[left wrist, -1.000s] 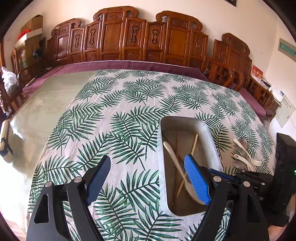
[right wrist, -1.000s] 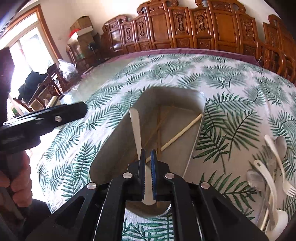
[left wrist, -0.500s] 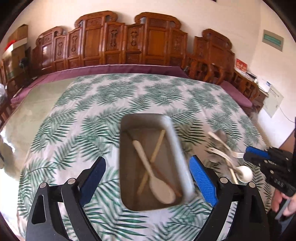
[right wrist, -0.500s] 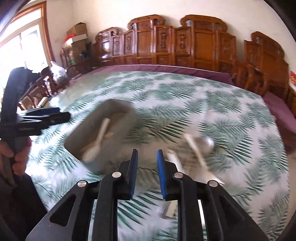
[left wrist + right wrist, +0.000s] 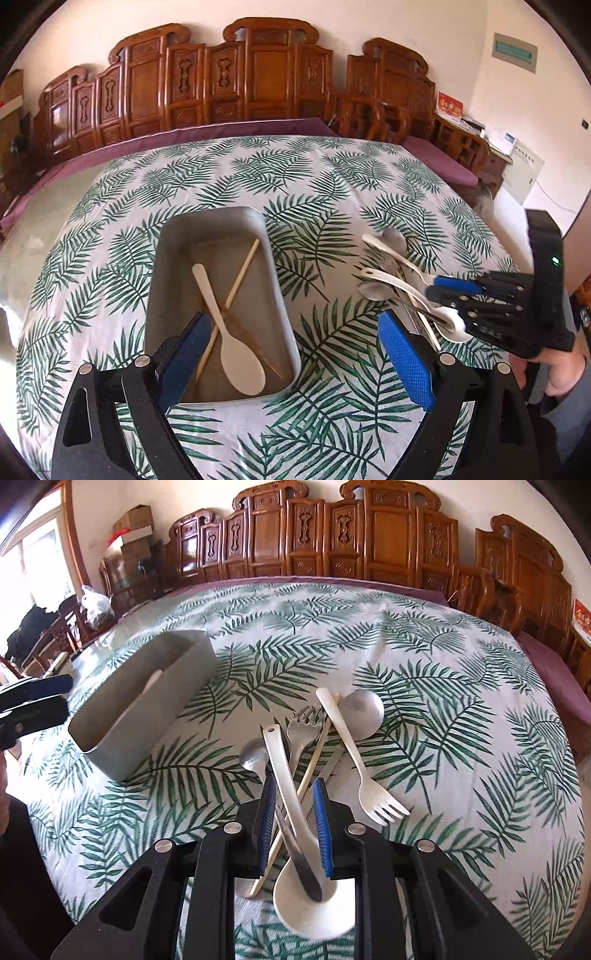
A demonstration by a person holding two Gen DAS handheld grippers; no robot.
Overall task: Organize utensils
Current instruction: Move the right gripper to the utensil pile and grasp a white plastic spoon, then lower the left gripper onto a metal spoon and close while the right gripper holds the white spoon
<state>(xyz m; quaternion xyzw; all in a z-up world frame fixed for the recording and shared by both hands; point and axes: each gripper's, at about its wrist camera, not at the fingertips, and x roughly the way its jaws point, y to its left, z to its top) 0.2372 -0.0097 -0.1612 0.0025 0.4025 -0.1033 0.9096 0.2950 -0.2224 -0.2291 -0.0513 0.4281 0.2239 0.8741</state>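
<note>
1. Grey and rectangular, the tray (image 5: 168, 236) sits at centre-left of the left wrist view on the leaf-print tablecloth (image 5: 314, 177); in the right wrist view it stands at left of frame.
2. Inside the tray lie a cream spoon (image 5: 229, 339), bowl toward the bottom of the frame, and wooden chopsticks (image 5: 240, 273) crossed beneath and beside its handle.
3. Left gripper (image 5: 291, 350) fills the bottom of its own view, blue pads spread wide with nothing between them; one pad overlaps the tray's near left corner, the other hangs over bare cloth right of the tray.
4. Loose utensils are piled at centre of the right wrist view: a white ladle spoon (image 5: 291, 812) with its bowl at bottom centre, a metal fork (image 5: 304, 727), a large metal spoon (image 5: 364, 710), a smaller metal spoon (image 5: 253, 757), a single chopstick (image 5: 314, 753) and a dark-bladed knife (image 5: 295, 845) lying across the ladle bowl.
5. White plastic fork (image 5: 360, 764) lies at the right edge of the pile, tines toward lower right, its handle crossing the large metal spoon.
6. Right gripper (image 5: 295, 819) is low over this pile, jaws partly apart, straddling the ladle spoon's handle and the knife; whether the pads touch them I cannot tell.
7. Carved wooden chairs (image 5: 369, 535) line the upper frame behind the table.
</note>
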